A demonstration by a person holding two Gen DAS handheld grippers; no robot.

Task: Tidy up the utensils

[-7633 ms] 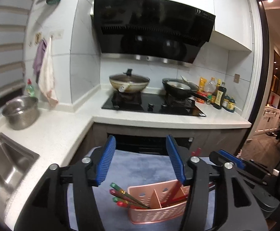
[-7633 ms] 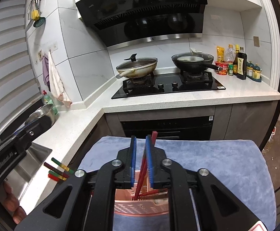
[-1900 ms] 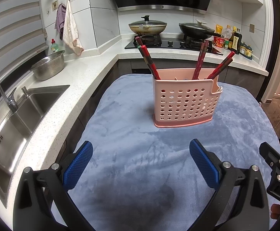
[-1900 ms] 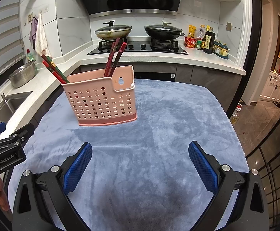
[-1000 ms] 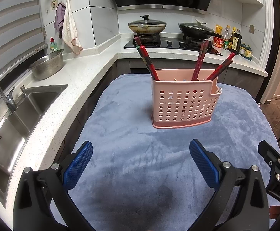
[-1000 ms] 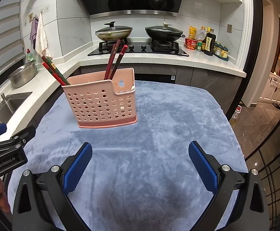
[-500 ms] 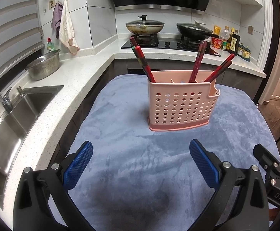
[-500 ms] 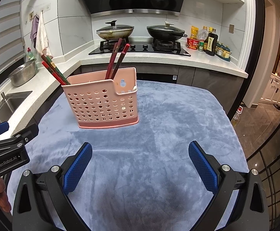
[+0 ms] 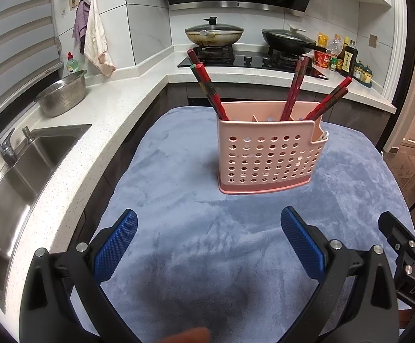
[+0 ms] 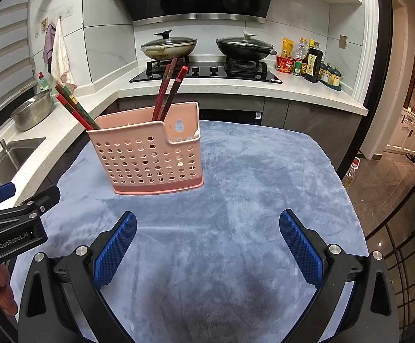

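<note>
Earlier the right gripper (image 10: 207, 241) was clamped on red chopsticks (image 10: 168, 93) above the pink basket (image 10: 150, 154), with the left gripper (image 9: 208, 241) close over it. Now both grippers have pulled back to the near side of the cloth, jaws wide and empty, and those chopsticks stand in the basket.

Each camera sat low behind its own gripper, looking forward and slightly down across the blue cloth (image 9: 178, 200) toward the stove at 12 o'clock. The left view had the pink basket (image 9: 270, 154) near, just right of centre, with the sink (image 9: 21, 165) at 9 o'clock. The right view held the same basket (image 10: 147, 154) toward 11 o'clock. Both shared basket, cloth, stove and counter. At 3 o'clock in the left view a black clamp edge, probably the right gripper (image 9: 401, 245), intruded; the left gripper (image 10: 16, 223) showed at 9 o'clock in the right view.
</note>
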